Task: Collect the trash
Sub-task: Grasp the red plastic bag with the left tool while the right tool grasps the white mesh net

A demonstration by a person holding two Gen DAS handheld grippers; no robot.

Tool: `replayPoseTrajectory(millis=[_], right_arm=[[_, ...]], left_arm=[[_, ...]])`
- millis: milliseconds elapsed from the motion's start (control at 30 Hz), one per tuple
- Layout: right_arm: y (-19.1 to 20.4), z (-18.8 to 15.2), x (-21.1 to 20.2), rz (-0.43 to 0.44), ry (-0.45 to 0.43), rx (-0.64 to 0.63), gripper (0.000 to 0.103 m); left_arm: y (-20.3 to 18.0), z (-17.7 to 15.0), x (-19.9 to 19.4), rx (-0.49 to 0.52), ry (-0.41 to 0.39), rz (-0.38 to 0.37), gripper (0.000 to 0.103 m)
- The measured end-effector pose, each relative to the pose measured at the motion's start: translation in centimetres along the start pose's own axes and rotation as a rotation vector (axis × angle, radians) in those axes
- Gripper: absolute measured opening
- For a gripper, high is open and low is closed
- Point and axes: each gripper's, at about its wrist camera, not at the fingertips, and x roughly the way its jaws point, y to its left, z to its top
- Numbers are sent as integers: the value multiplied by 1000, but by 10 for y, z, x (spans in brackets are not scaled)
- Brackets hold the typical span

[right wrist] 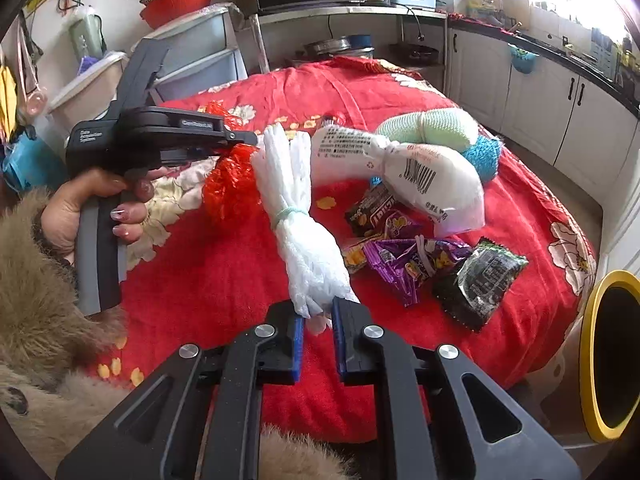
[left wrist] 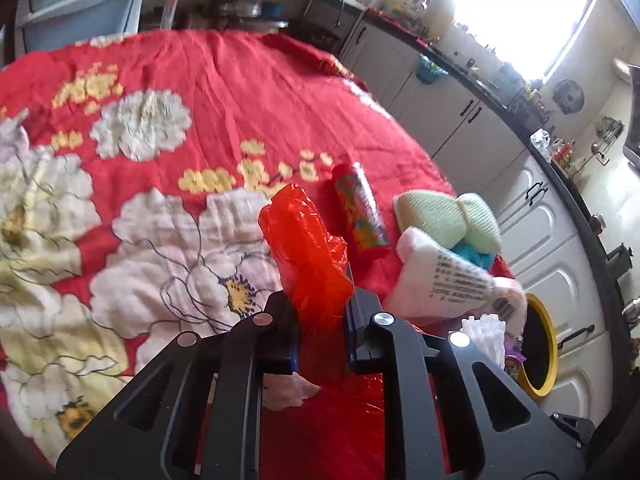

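Observation:
My left gripper (left wrist: 322, 320) is shut on a crumpled red plastic bag (left wrist: 306, 256) and holds it above the red flowered tablecloth (left wrist: 200, 80); the bag also shows in the right wrist view (right wrist: 230, 184) under the left gripper (right wrist: 240, 138). My right gripper (right wrist: 318, 320) is closed around the near end of a white plastic bundle (right wrist: 298, 216) tied with a green band. Snack wrappers, purple (right wrist: 404, 260) and dark green (right wrist: 478, 280), lie to its right. A white tied bag (right wrist: 404, 168) lies behind them.
A yellow-rimmed bin (right wrist: 608, 356) stands off the table's right edge, also in the left view (left wrist: 540, 348). A colourful tube (left wrist: 360, 212), green sponges (left wrist: 444, 216) and a blue cloth (right wrist: 484, 156) lie on the table. Kitchen cabinets (right wrist: 540, 92) run along the right.

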Motion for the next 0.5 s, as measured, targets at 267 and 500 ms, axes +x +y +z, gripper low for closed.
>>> replayPoseTrajectory(millis=[267, 500], right_arm=[[-9, 0, -21, -20, -49, 34, 11], [-22, -1, -43, -54, -95, 68, 11]], left_arm=[[-27, 6, -31, 64, -73, -21, 10], [-56, 7, -41, 128, -97, -58, 10]])
